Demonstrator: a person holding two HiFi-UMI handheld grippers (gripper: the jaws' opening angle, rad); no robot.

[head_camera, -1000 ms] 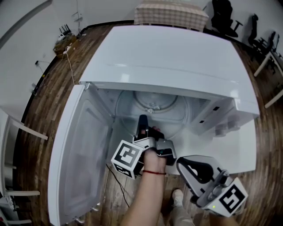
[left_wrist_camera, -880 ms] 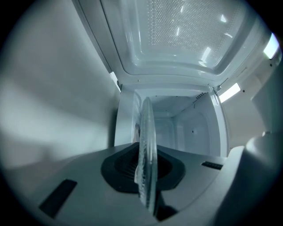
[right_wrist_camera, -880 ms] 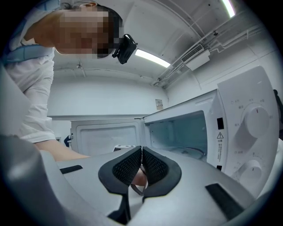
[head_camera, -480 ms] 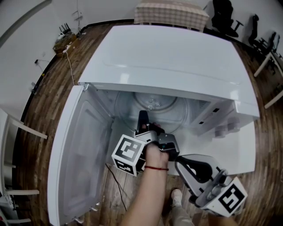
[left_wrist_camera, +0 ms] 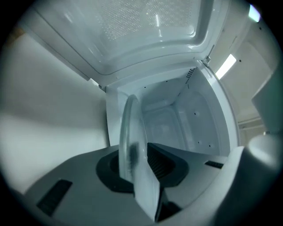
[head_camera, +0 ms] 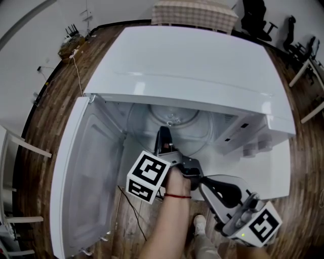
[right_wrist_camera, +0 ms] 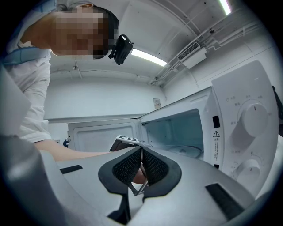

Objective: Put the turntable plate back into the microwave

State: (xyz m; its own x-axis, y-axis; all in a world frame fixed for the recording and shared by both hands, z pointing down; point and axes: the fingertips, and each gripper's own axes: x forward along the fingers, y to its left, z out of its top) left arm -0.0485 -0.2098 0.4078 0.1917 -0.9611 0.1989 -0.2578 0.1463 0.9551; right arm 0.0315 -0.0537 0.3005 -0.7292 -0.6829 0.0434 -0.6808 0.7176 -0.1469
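The clear glass turntable plate [head_camera: 172,119] lies inside the open white microwave [head_camera: 202,66], low on the cavity floor. My left gripper [head_camera: 163,137] reaches into the cavity mouth at the plate's near rim. In the left gripper view the plate's rim [left_wrist_camera: 130,137] stands edge-on between the jaws of the left gripper [left_wrist_camera: 139,163]. The jaws are opening, and a gap shows between the rim and the right pad. My right gripper [head_camera: 206,183] waits outside, in front of the control panel. The right gripper [right_wrist_camera: 140,165] is shut with nothing in it.
The microwave door [head_camera: 86,172] is swung wide open to the left. Two knobs [head_camera: 253,149] sit on the control panel at the right. A dark cable [head_camera: 131,202] runs over the wood floor below. Chairs and a checked-cloth table [head_camera: 195,15] stand behind.
My left gripper has rolled a little at the cavity mouth, so its marker cube now faces up more. The right gripper has stayed where it was.
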